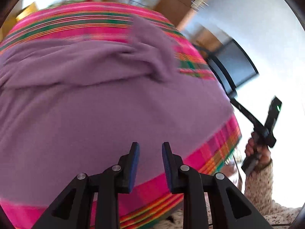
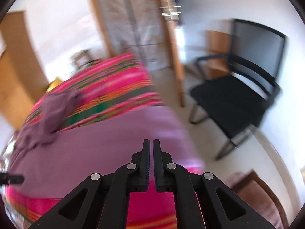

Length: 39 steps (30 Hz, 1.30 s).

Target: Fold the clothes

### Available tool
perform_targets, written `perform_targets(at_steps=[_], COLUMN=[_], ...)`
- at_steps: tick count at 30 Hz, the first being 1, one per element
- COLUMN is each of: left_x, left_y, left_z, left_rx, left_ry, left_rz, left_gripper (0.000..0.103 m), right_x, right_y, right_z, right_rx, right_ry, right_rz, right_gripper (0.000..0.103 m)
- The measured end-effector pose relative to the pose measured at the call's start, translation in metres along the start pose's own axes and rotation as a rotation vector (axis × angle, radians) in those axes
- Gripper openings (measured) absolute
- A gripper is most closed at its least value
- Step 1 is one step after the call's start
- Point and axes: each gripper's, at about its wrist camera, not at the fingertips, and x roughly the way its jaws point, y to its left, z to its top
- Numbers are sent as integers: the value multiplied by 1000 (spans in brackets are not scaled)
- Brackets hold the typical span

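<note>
No legible writing (frames blurred); mauve knit garment (image 1: 114,103) on pink striped cloth (image 1: 80,17); left gripper (image 1: 150,148) parted, empty; right gripper (image 2: 151,143) nearly closed, empty

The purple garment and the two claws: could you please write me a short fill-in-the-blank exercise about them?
1. The purple garment lies spread on a striped cloth that is mostly ____.
2. The left claw has its fingers ____.
3. The right claw has its fingers nearly ____.
4. The chair beside the table is ____.

Missing words: pink; open; shut; black.
</note>
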Motion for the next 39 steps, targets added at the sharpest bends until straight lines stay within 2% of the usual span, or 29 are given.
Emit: perform_targets(at_steps=[3,6,11,14,19,21,26,31,39], left_x=[-17,-27,-22,-23,-29,-30,-38,-44,-84], left_y=[35,60,80,81,88,91,95,93,138], left_z=[-5,-10,-19,-26,-42,-45,-53,-55,-24], left_rx=[-90,-151,-177,-156,-157,-161,-162,-102,-202], left_ry=[-43,-65,-34,-31,-39,-42,-48,-60,-159], left_rz=[47,77,88,79,42,25,6,50,99], left_gripper=[25,25,24,25,25,25,25,25,25], right_x=[12,24,33,36,27,20,20,23,25], right_y=[48,93,138,150,157,163,183,184,199], right_z=[-3,-11,-28,-41,-49,-52,-65,-64,-40], right_rx=[-107,-221,-338,-388,-383,-399,-457,-444,-459], right_ry=[29,66,106,141,136,127,142,163,121], right_rz=[80,121,177,161,161,209,213,210,183], right_gripper=[6,7,13,15,17,18,18,18,18])
